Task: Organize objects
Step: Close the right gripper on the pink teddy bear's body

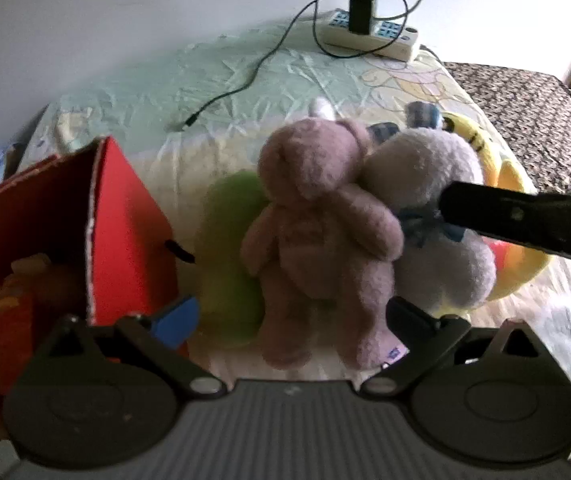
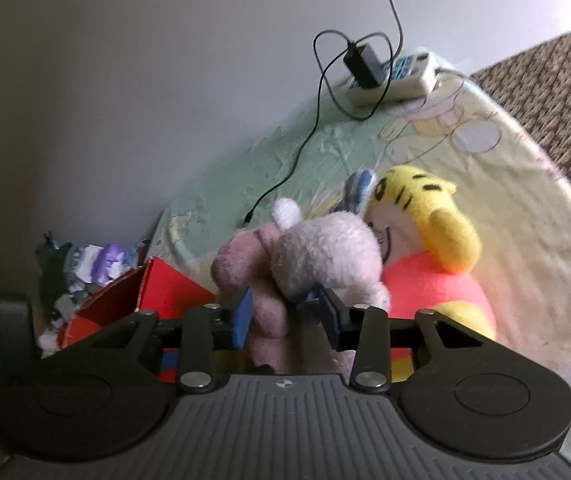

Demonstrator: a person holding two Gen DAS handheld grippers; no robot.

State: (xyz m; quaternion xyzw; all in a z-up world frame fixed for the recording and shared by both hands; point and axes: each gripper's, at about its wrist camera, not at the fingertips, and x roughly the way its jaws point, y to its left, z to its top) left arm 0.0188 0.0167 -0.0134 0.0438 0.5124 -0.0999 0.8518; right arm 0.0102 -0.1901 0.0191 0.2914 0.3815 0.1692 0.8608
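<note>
1. Because the pink plush bear (image 1: 317,236) and the pale lilac plush bear (image 1: 437,216) are soft, light and squashy, you can expect them to give under any squeeze and to flop when lifted; they will not slip or break, but loose limbs may drag.
2. Both bears lie side by side and touching on the sheet-covered bed (image 1: 221,80), near its middle, with a yellow tiger plush (image 2: 425,240) just to the right and a green soft shape (image 1: 229,256) under the pink bear's left side.
3. Your right hand-held gripper (image 2: 285,316) looks closed across both bears' bodies at about neck height, its blue pad (image 2: 243,316) pressed into the pink one. Judged from this, the two may come up together, so grip the thick torso, not an ear or arm.
4. Your left hand-held gripper (image 1: 289,320) stands wide apart and holds nothing, with the pink bear's legs between its fingers.
5. To the near left stands the red cardboard box (image 1: 125,220), open-topped, with orange toys already inside; it seems the likely place for the bears. Its raised corner flap is an edge to clear.
6. Far off lie a power strip (image 1: 369,36) with a black charger (image 1: 363,14) and a trailing cable (image 1: 245,80); keep your path low and leftward, away from that cable. The bed's right edge is close beyond the tiger.
</note>
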